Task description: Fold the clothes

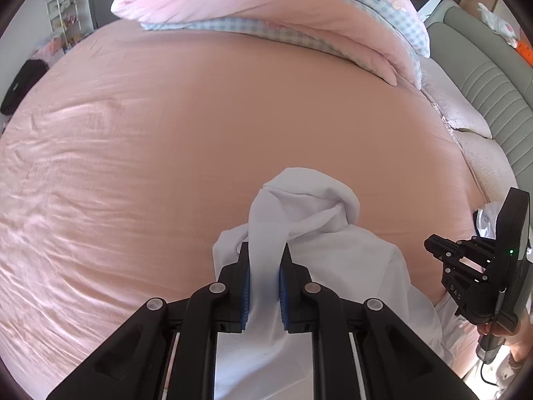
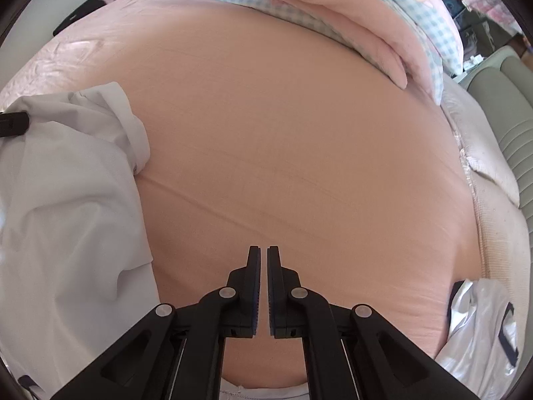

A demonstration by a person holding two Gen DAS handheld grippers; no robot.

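White cotton garment (image 1: 299,233) is pinched in the left gripper (image 1: 265,286) over the pink sheeted bed (image 1: 233,116).

A bunched fold of the cloth is gripped between the blue-padded fingers (image 1: 245,286), while the rest is draped on the bed. The right gripper (image 2: 263,286) is held nearly closed and empty above bare sheet, beside the garment. A pink and blue checked quilt (image 1: 266,10) is heaped at the far edge.

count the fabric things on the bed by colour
white: 1, the white garment, pinched in the left gripper
pink: 1, the bedsheet
pink and blue check: 1, the quilt
silvery: 1, the shiny bag-like item
total: 4
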